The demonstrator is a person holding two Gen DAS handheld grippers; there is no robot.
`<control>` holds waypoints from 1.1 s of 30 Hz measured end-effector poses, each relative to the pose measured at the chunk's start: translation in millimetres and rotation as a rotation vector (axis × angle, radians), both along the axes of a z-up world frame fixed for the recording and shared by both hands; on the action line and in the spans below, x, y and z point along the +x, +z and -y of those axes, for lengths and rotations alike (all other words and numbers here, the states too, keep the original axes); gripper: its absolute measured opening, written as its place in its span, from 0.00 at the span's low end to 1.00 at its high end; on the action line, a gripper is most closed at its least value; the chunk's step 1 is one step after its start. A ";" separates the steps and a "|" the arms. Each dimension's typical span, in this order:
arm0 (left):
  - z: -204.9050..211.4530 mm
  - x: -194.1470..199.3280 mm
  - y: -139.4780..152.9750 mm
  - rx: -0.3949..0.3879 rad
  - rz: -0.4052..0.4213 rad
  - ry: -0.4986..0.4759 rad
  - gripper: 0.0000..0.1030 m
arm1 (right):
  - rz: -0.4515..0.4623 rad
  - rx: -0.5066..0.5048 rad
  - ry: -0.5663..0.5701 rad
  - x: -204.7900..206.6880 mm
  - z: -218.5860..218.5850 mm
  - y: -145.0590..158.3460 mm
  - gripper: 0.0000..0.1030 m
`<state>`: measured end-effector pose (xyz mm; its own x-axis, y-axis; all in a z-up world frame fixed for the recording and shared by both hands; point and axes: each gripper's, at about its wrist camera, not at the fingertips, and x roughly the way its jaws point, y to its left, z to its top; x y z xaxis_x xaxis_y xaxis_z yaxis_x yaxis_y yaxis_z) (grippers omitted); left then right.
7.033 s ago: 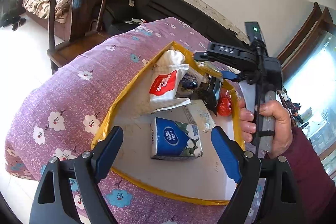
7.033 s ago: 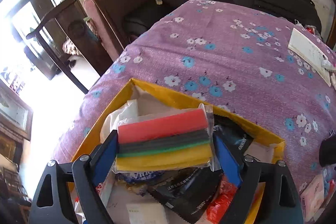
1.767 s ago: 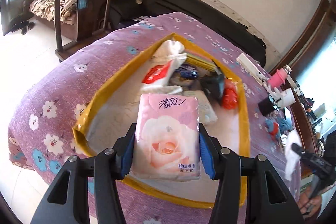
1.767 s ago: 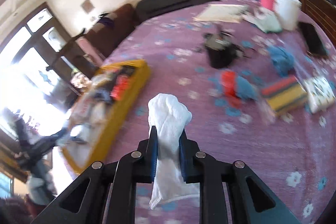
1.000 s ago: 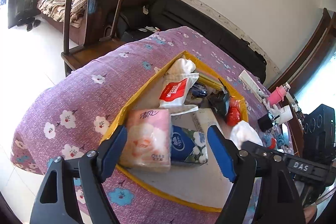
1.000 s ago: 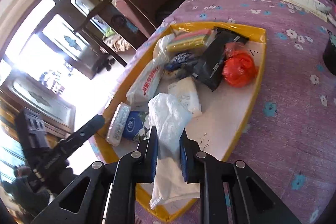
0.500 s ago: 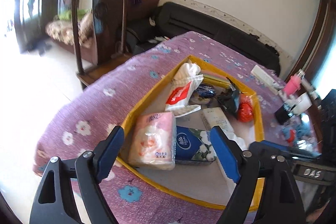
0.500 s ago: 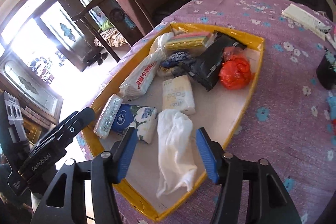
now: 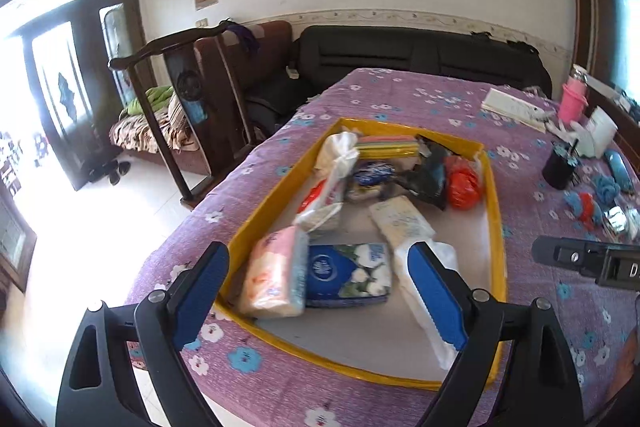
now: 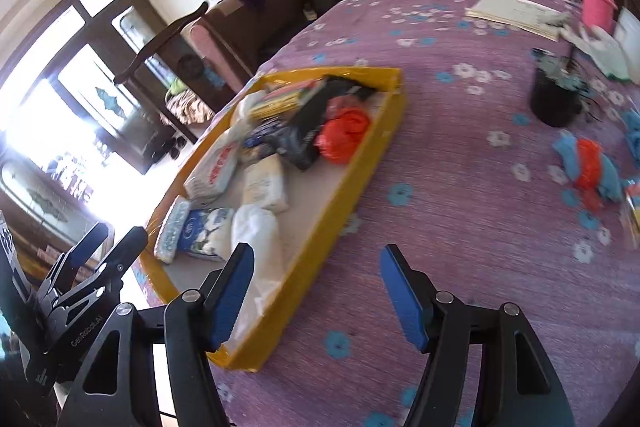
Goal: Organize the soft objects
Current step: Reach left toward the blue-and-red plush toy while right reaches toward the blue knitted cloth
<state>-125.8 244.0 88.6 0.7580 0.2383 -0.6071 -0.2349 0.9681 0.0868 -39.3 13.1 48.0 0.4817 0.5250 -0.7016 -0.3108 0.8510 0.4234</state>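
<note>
Right gripper (image 10: 316, 295): jaws opening, nothing between them; a second ago I had it clamped on the white cloth (image 10: 256, 239), which now lies inside the yellow tray (image 10: 344, 187) at its near end, beside the blue tissue pack (image 10: 208, 233). Left gripper (image 9: 320, 299): jaws also opening, empty; the pink tissue pack (image 9: 274, 275) it carried shortly before now stands in the tray's near corner, touching the blue pack on the side away from the cloth. Reading: two more soft items filed, both grippers free for the next pick. Tray contents further back: white bag with red print (image 10: 214, 171), pale pack (image 10: 266, 183), black pouch (image 10: 316, 131), red bag (image 10: 344, 131), coloured sponges (image 9: 386, 147); the far half is crowded, the near half has bare floor. Outstanding on the purple cloth-covered table (image 10: 460, 187), well apart from the tray: a blue-and-red bundle (image 10: 588, 167). Obstacles there: black cup (image 10: 556, 99), pink cup (image 10: 596, 3), booklet (image 10: 516, 11).
</note>
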 end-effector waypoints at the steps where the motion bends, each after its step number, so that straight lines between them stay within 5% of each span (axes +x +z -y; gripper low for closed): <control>1: 3.6 -0.5 0.7 0.005 -0.004 -0.006 0.88 | 0.001 0.004 -0.010 -1.4 6.1 0.2 0.69; 16: 75.6 -3.1 4.0 0.019 -0.050 -0.187 0.89 | -0.027 0.031 -0.174 -15.7 112.8 -18.9 0.71; 28: 136.9 -4.8 -7.6 -0.119 -0.082 -0.461 0.89 | 0.002 -0.076 -0.614 -8.0 293.6 -4.0 0.71; 33: 138.5 -0.6 -11.4 -0.161 -0.104 -0.478 0.89 | -0.009 -0.048 -0.510 14.5 276.1 0.5 0.71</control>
<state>-126.4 105.4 77.2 0.6929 -0.2231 -0.6856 0.2393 0.9682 -0.0732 -24.7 -262.9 48.5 0.6622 0.1917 -0.7243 0.1529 0.9118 0.3811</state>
